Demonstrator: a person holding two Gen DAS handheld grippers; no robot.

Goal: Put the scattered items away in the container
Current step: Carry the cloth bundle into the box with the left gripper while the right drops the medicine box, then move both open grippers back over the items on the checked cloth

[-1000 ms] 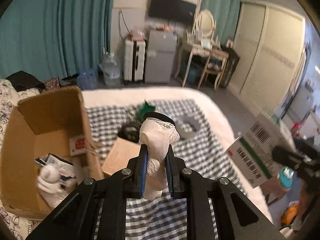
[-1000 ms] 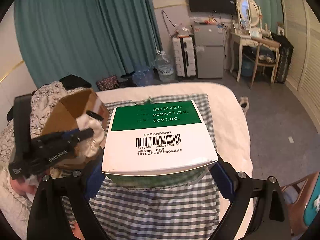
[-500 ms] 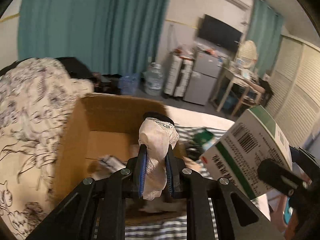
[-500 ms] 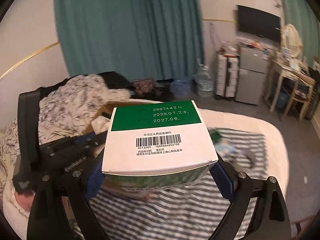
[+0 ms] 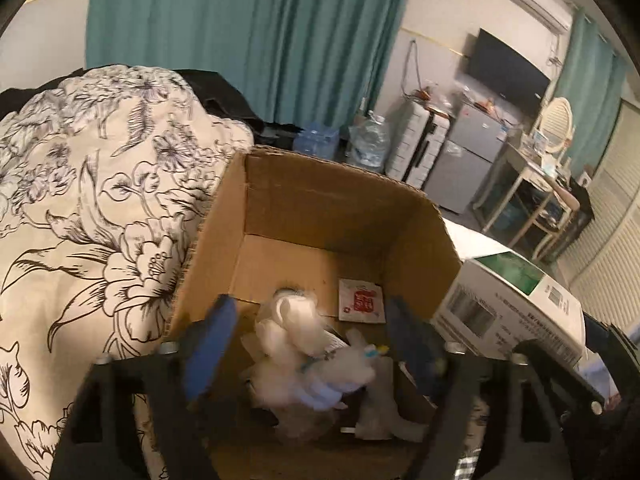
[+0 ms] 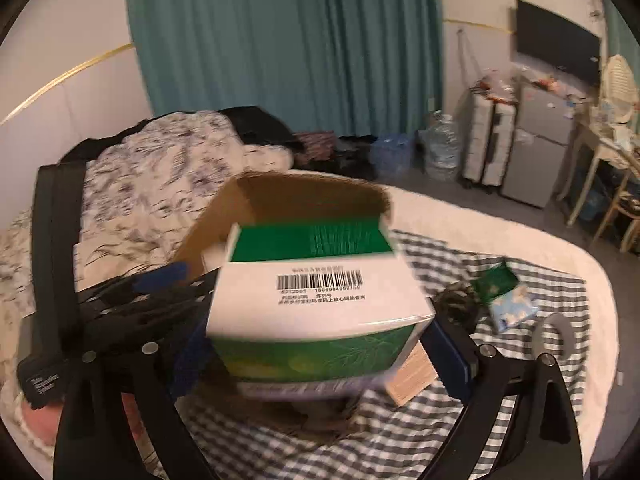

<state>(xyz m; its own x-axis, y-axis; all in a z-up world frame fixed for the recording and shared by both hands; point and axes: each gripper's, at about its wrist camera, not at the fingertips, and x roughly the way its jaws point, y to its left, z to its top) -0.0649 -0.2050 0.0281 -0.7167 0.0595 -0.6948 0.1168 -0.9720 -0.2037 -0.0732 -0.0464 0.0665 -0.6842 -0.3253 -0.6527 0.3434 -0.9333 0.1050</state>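
The left gripper (image 5: 310, 344) hangs over the open cardboard box (image 5: 320, 216) with its jaws spread wide and holding nothing. Below it, blurred white things (image 5: 308, 352) lie inside the box with a small red-printed packet (image 5: 361, 301). The right gripper (image 6: 320, 348) has its jaws either side of a green-and-white carton (image 6: 320, 300), but the view is smeared and I cannot tell whether they still clamp it. The carton sits tilted at the box's near right corner, outside the wall (in the left view it is just beside the rim).

The likely risk is the carton catching on that wall and tipping onto the bed instead of going in; it is broad and the box already holds a heap. The two grippers are also close together and could knock each other.

Still out on the checked cloth (image 6: 460, 412) are a small wooden block (image 6: 412, 380) beside the carton, a green tissue pack (image 6: 504, 296), a dark tangle (image 6: 456, 300) and a grey ring-shaped thing (image 6: 560, 334). A flowered quilt (image 5: 92, 200) presses against the box's left side.
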